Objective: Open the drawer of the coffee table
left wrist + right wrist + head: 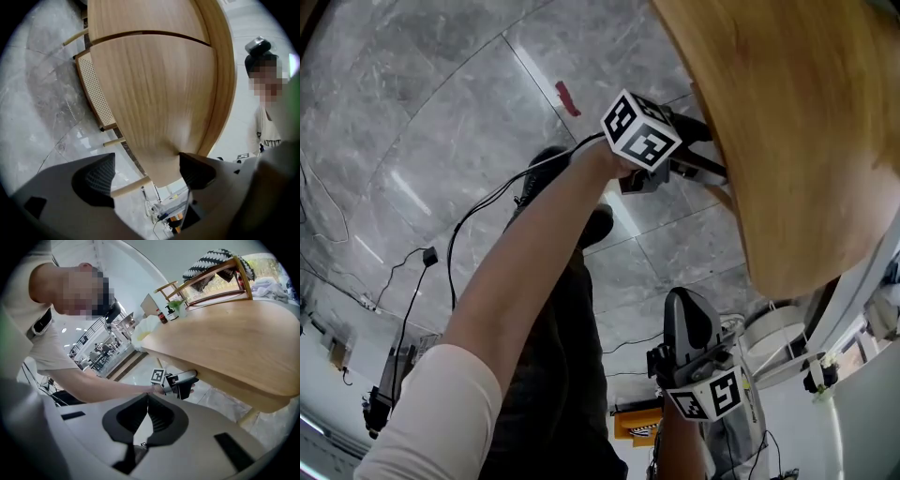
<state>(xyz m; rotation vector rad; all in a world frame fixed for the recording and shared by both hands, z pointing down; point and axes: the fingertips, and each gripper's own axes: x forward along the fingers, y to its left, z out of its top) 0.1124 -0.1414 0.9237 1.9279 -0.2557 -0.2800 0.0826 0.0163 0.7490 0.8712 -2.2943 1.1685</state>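
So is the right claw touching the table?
Apart. The head view shows grey floor between the right claw and the table edge; the right gripper view shows it shut, empty, below the table.

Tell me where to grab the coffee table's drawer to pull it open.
No handle shows, so take the drawer front by its thin end edge. Come in level from the front, as the left tool sits now, open jaws straddling that edge.

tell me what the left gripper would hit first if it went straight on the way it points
Most likely the coffee table's curved wooden front panel: its edge sits between the left gripper's open jaws, close against one pad. Exact depth is hard to judge in this view.
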